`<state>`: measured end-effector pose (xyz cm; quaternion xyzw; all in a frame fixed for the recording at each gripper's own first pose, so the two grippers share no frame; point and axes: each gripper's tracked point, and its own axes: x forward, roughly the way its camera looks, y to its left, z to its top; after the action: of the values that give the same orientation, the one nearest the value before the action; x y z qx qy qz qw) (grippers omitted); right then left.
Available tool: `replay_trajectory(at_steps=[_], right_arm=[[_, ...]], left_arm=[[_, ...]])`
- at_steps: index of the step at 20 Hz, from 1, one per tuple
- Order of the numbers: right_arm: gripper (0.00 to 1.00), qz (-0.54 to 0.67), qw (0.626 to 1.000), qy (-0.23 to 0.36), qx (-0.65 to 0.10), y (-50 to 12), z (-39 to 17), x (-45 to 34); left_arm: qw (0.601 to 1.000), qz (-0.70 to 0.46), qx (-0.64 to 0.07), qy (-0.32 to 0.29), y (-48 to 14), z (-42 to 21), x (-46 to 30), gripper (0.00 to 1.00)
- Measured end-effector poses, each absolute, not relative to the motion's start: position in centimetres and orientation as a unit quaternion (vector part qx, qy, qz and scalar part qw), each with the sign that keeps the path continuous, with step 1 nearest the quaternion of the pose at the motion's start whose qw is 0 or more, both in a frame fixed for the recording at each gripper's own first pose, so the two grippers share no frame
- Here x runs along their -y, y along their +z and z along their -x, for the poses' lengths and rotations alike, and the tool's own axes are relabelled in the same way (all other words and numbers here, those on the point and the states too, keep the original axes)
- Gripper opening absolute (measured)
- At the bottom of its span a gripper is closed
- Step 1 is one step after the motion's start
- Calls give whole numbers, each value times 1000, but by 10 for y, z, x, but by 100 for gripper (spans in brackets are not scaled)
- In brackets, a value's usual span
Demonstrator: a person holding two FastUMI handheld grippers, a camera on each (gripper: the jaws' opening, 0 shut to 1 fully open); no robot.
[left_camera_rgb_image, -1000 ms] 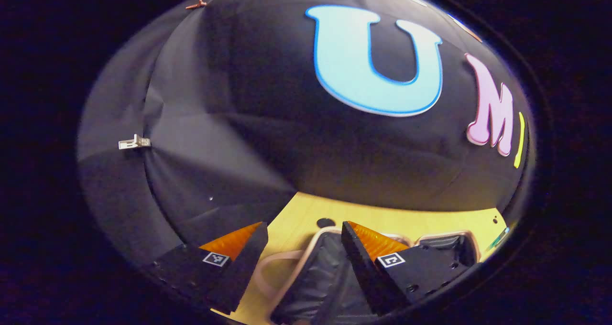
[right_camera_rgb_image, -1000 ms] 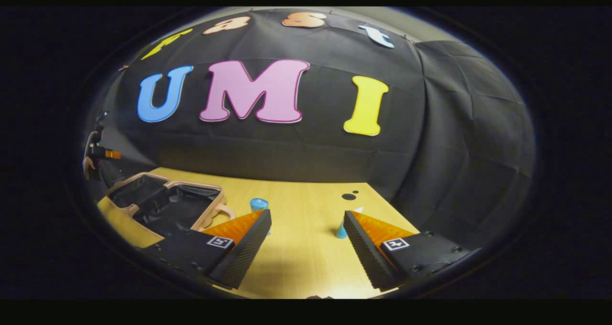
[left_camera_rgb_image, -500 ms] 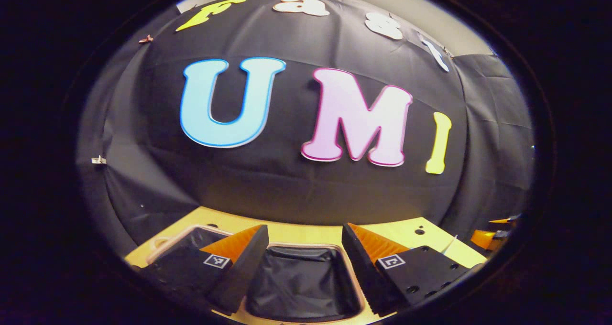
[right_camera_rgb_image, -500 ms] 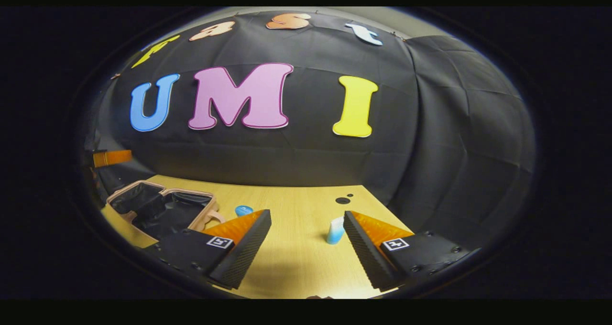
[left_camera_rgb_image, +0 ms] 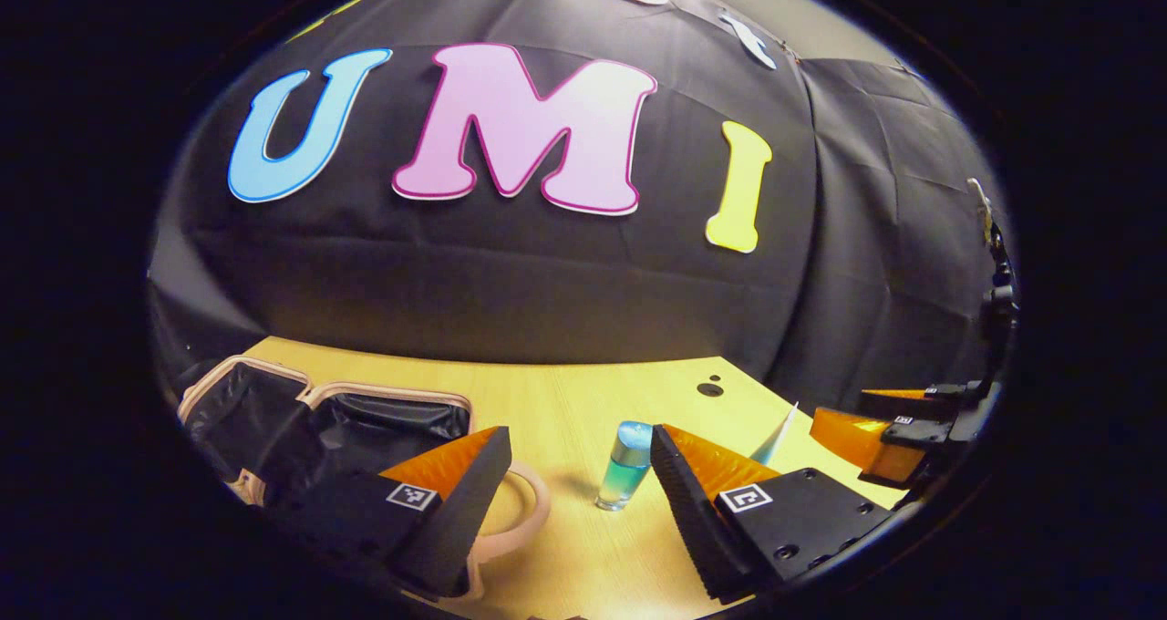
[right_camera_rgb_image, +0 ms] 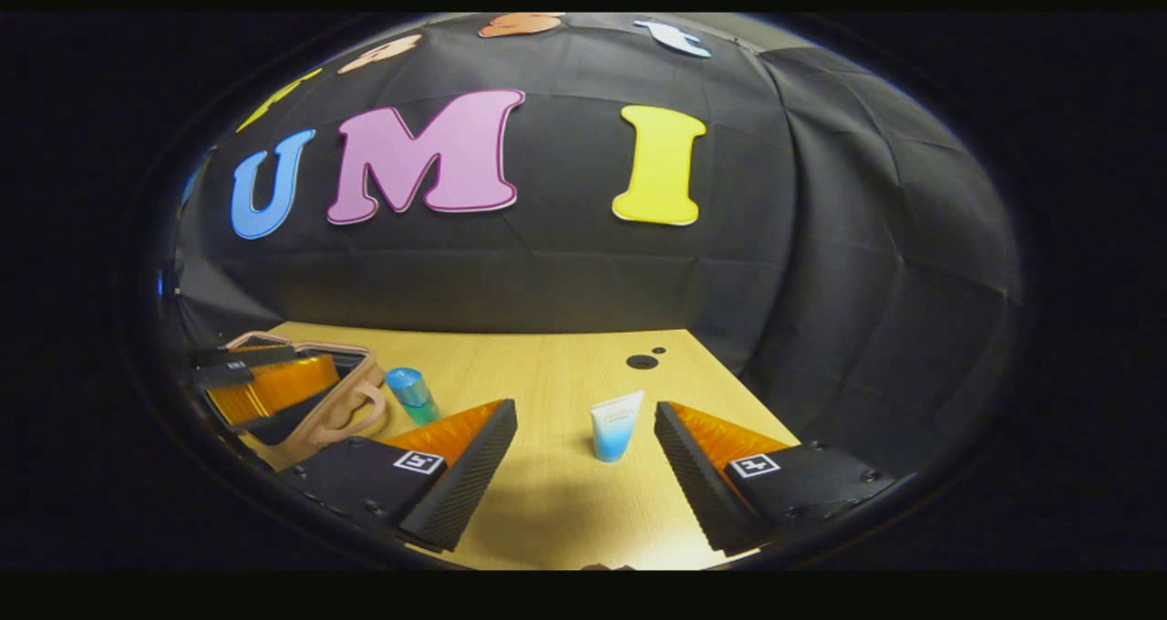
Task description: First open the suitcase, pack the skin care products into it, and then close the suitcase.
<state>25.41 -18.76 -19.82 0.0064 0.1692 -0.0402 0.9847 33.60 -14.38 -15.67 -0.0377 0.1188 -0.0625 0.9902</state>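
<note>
A: Quick status — left gripper (left_camera_rgb_image: 581, 488) is wide open, holding nothing. Blue-green bottle (left_camera_rgb_image: 624, 466) stands upright on the table (left_camera_rgb_image: 583, 392) between its fingers, nearer the right-hand one, not touched as far as I can tell.

B: Right one?

A: Right gripper (right_camera_rgb_image: 585, 460) is also spread wide and empty. Small tube (right_camera_rgb_image: 614, 427) stands cap-down just ahead, roughly centred in the gap.

B: Suitcase?

A: Suitcase (left_camera_rgb_image: 273, 419) lies open flat at the left of the table, dark lining showing, pale trim and handle (left_camera_rgb_image: 524, 520) facing the bottle. What shows of both halves looks empty.

B: So progress?

A: Opening done, I'd say. Packing not started — bottle and tube both still out on the table, well apart from each other. Then the closing.
</note>
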Motion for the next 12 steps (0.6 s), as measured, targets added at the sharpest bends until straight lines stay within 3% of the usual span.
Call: replay_trajectory(at_steps=[5, 12], right_arm=[[97, -13, 981, -39, -191, -232, -272, 201], [96, -15, 971, -46, -236, -290, -305, 205]], left_arm=[[984, 13, -158, -81, -215, -374, 178, 97], [979, -4, -197, -46, -271, -420, 190, 97]])
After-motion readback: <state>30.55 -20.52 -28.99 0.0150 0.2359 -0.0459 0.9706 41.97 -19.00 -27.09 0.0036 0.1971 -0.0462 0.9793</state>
